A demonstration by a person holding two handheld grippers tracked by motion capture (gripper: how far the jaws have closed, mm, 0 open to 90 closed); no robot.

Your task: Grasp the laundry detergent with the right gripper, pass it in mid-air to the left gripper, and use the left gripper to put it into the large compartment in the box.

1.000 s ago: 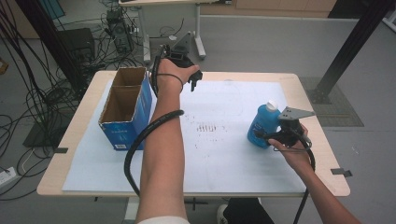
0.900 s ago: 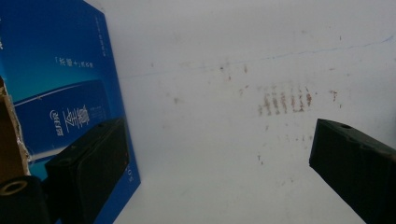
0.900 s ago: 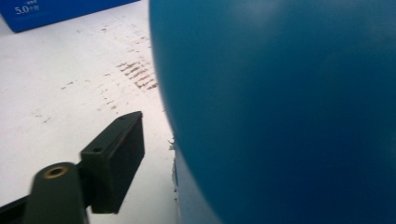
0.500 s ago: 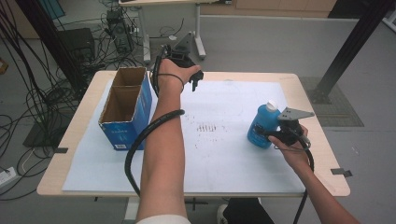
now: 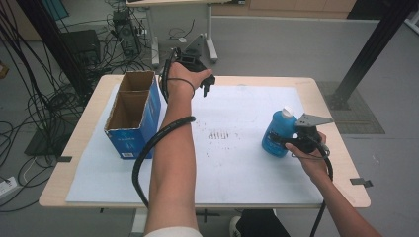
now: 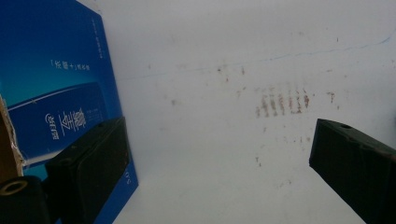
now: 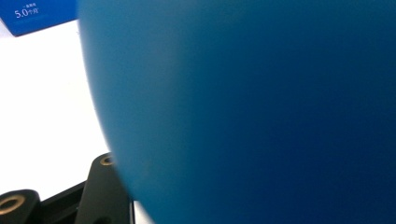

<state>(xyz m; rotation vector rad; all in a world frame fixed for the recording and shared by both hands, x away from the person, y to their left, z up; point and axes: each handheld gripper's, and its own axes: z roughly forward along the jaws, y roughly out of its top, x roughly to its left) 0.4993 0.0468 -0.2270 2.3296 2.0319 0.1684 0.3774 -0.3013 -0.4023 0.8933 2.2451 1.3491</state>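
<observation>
Your right gripper [image 5: 282,139] has just been closing its jaws, and now they clamp the blue bottle [image 5: 277,133] low on its body; the bottle stands upright between them, its long axis vertical. Your right hand [image 5: 309,159] lies low and level. The left gripper [image 5: 206,85], far off beside the box [image 5: 129,118], holds its jaws apart, empty.

Lab or workshop: cable tangles [image 5: 44,94] on grey floor [image 5: 276,44], black frame posts [image 5: 368,47], paper-covered table [image 5: 237,148].

bottle [image 5: 275,134] blue, cap white | box [image 5: 132,118] blue | sheet [image 5: 237,148] white, brown-speckled
</observation>
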